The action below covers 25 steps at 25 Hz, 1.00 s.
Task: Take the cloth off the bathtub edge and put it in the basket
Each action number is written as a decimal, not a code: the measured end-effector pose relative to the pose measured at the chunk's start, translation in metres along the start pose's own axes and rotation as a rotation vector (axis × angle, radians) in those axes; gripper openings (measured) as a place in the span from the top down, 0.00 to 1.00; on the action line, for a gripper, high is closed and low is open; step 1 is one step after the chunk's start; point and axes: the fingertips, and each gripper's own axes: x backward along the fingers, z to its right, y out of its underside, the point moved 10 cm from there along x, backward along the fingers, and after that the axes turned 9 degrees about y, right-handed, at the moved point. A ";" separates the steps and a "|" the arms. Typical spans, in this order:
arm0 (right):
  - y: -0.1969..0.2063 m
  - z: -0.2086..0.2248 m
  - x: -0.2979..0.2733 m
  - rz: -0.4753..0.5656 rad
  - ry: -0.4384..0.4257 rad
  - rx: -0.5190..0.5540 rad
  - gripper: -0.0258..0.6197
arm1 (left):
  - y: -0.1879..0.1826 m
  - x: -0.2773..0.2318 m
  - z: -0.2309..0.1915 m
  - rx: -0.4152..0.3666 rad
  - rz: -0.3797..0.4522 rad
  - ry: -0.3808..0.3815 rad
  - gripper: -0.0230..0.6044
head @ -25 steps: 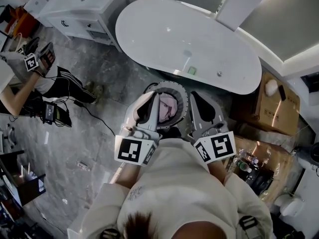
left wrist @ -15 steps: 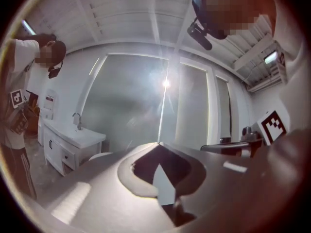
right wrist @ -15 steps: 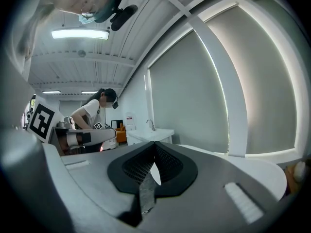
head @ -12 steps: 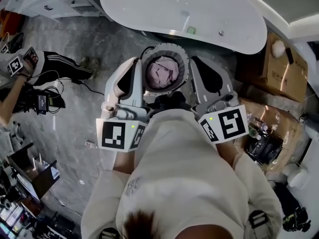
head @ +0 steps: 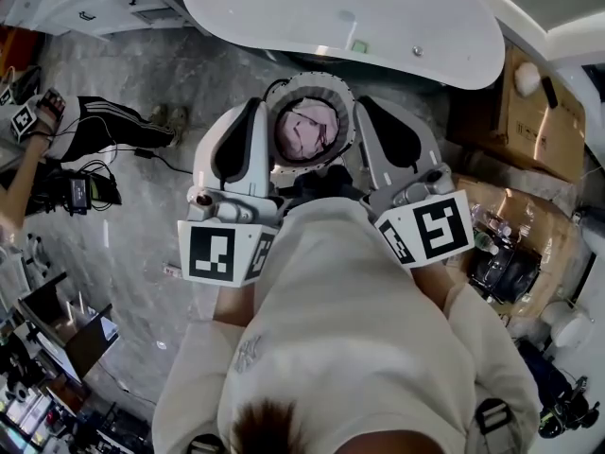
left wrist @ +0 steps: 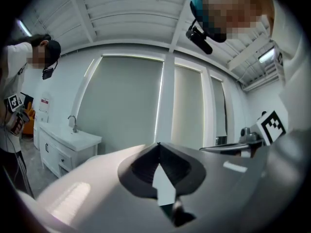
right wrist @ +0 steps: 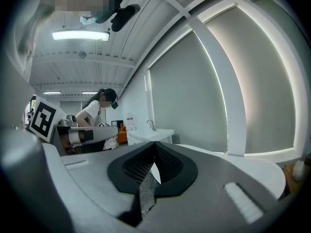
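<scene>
The left gripper (left wrist: 158, 147) was seen with its jaws drawn together at the tips and nothing caught between them. The right gripper (right wrist: 154, 148) was noted in the same condition, closed and empty. Both were held level and side by side ahead of the cream top (head: 350, 329), with the marker cubes (head: 219, 252) nearest the body.

The basket (head: 317, 81), round and grey, was recorded between the two grippers and below them. The cloth (head: 304, 132), pink and crumpled, was found inside it, touched by neither gripper. The bathtub (head: 378, 17), white, was observed just beyond the basket, ahead of both sets of tips.

A second person (head: 104, 126) was noted well off to the left gripper's outer side. A cardboard box (head: 544, 112) was noted beyond the right gripper's outer side. A vanity (left wrist: 68, 139) with a tap was seen ahead-left of the left gripper.
</scene>
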 end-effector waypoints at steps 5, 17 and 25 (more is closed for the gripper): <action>0.000 0.001 0.002 -0.002 -0.004 -0.001 0.96 | 0.000 0.000 0.003 0.001 0.000 -0.002 0.96; 0.002 -0.003 -0.004 -0.012 -0.012 0.001 0.96 | 0.002 -0.002 -0.002 0.008 0.002 0.003 0.96; 0.003 -0.001 -0.006 -0.016 0.000 0.003 0.96 | 0.004 -0.004 -0.004 0.012 -0.001 0.005 0.96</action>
